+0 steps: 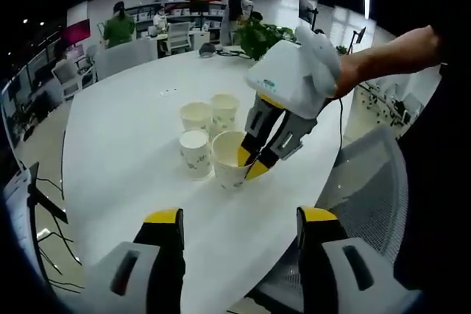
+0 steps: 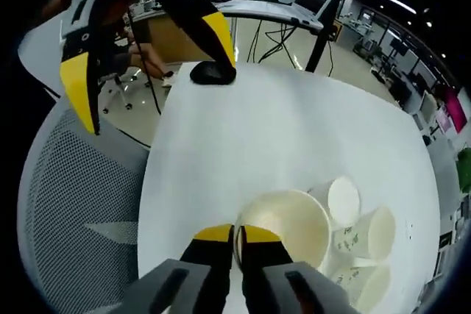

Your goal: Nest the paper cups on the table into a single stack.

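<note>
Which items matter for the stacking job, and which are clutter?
Job:
- four paper cups
- right gripper, fingers shut on the nearest cup
- left gripper, open, idle

Clutter:
- potted plant
- mesh chair
- black mouse

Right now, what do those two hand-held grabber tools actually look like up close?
Each is a grey body ending in two black fingers with yellow tips. The left gripper rises in the left gripper view; the right gripper wears a white housing with small teal markings and trails a thin dark cable. Its yellow tips show close in the right gripper view. The arm behind it is bare.
</note>
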A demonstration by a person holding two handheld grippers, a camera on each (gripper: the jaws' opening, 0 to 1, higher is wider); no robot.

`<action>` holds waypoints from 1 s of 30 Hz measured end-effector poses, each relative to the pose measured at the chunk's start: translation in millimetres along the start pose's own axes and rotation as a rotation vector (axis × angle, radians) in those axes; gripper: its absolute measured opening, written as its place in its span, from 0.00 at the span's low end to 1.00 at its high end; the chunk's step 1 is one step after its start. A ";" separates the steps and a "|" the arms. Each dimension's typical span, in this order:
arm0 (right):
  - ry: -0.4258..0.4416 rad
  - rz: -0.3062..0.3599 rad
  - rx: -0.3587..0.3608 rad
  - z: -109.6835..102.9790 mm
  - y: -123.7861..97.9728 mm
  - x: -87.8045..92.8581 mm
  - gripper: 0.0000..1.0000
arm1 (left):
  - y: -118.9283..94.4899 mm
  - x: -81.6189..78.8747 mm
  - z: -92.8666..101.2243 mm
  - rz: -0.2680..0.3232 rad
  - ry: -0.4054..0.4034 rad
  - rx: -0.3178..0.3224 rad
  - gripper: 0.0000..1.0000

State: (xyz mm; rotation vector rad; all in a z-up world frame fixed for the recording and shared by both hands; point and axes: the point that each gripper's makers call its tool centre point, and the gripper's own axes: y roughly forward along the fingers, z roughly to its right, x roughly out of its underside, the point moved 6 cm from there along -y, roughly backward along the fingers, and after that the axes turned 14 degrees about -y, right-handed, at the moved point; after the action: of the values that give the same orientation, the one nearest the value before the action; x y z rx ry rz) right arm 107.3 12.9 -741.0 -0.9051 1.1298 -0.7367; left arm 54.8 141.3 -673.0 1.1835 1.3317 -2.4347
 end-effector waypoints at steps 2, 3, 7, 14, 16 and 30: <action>-0.022 -0.004 0.008 1.4 -0.1 0.5 0.00 | 0.6 -1.1 0.6 0.002 0.001 0.002 0.61; -0.028 -0.007 0.006 1.2 -0.8 1.4 0.00 | 0.5 -1.4 1.3 0.002 0.003 0.002 0.61; -0.027 -0.011 0.009 -0.1 -6.6 5.7 0.00 | 0.7 -2.3 0.6 0.002 0.004 0.002 0.61; -0.011 -0.013 0.041 4.4 -18.2 17.6 0.00 | 3.1 -0.9 -1.2 -0.010 0.012 0.002 0.61; -0.007 -0.019 0.050 5.2 -23.4 21.4 0.00 | 2.8 -3.3 -1.1 -0.006 0.013 0.003 0.61; 0.092 -0.049 0.099 16.3 -30.1 47.3 0.00 | 6.0 -6.8 0.7 0.010 0.020 0.004 0.61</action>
State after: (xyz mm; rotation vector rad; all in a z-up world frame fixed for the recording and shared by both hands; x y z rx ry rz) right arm 134.5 -37.9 -731.8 -0.8248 1.1450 -0.8741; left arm 61.7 135.5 -672.1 1.2152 1.3233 -2.4267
